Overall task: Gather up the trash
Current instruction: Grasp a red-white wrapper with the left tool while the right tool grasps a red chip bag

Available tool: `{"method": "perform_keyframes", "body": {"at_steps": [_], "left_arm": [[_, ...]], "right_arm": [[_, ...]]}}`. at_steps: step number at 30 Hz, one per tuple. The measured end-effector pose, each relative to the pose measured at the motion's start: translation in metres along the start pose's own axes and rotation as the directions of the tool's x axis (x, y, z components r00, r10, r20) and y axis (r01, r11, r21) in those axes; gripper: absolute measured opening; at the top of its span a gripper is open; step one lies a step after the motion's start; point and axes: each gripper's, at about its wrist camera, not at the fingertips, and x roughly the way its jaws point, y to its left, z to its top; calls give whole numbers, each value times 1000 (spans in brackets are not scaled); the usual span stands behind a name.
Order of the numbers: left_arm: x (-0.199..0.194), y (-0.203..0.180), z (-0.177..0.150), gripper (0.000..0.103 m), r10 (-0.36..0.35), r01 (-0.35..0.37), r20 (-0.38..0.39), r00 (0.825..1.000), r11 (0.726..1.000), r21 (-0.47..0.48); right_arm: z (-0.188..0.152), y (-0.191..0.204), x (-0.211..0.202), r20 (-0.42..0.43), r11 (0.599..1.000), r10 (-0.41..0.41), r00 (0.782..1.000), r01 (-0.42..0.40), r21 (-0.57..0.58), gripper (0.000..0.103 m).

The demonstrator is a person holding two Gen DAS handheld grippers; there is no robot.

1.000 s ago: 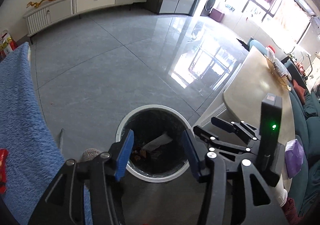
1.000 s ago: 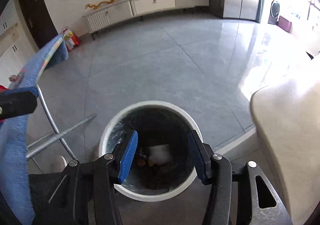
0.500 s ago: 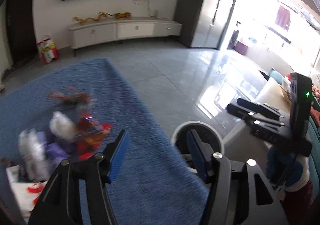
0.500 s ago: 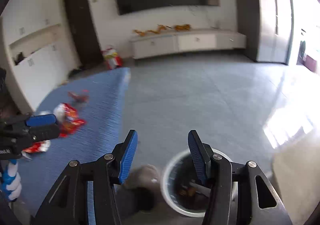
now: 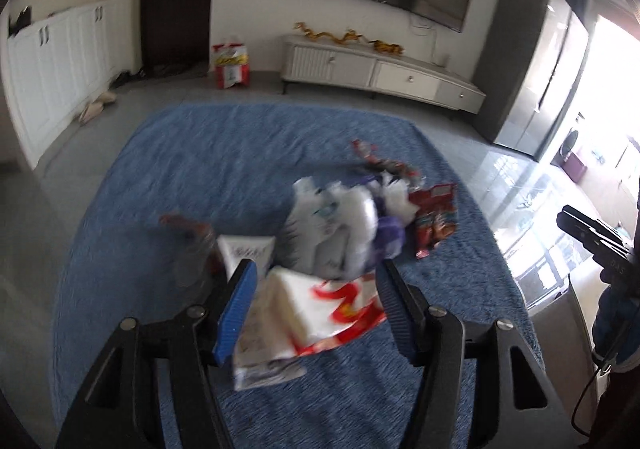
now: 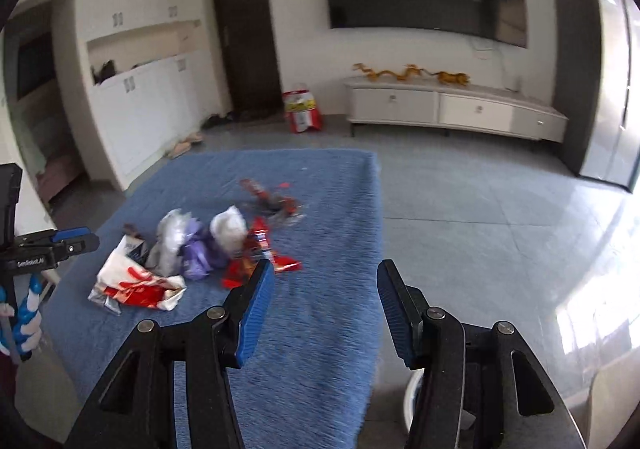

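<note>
the trash pile, crumpled white, purple and red wrappers, lies on a blue cloth. left gripper, just opened wider, and right gripper hover spread, empty. both have swung away from the bin.

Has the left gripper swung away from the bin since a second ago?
Yes. The left gripper, jaws open and empty, has left the bin and now aims at the trash pile on the blue cloth.

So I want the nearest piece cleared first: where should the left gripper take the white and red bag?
Probably by the raised crumpled edge of the white and red bag, coming down from above. It lies flat on the blue cloth, right before the open, empty left gripper. Blur hides finer folds.
</note>
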Motion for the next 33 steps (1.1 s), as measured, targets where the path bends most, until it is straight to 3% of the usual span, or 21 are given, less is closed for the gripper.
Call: {"method": "perform_keyframes", "body": {"at_steps": [20,21,23,27,30,33], "left_arm": [[57,11,-13,59,-37,27,-139,990,997,-69],[57,12,-13,58,-36,26,-140,989,997,-71],[59,11,-14,46,-36,25,-145,989,997,-74],[56,12,-14,37,-36,25,-135,990,996,-84],[55,14,-13,34,-43,30,-127,991,994,-103],[50,15,-13,30,-49,36,-109,993,992,-123]], "right_arm": [[4,34,99,-141,992,124,982,-128,-14,53],[5,35,105,-145,991,133,980,-136,-12,53],[8,36,116,-149,989,146,978,-149,-8,53],[13,35,138,-162,986,167,973,-167,12,52],[17,31,153,-177,985,174,969,-173,21,45],[16,29,162,-192,982,189,963,-189,22,25]]}}
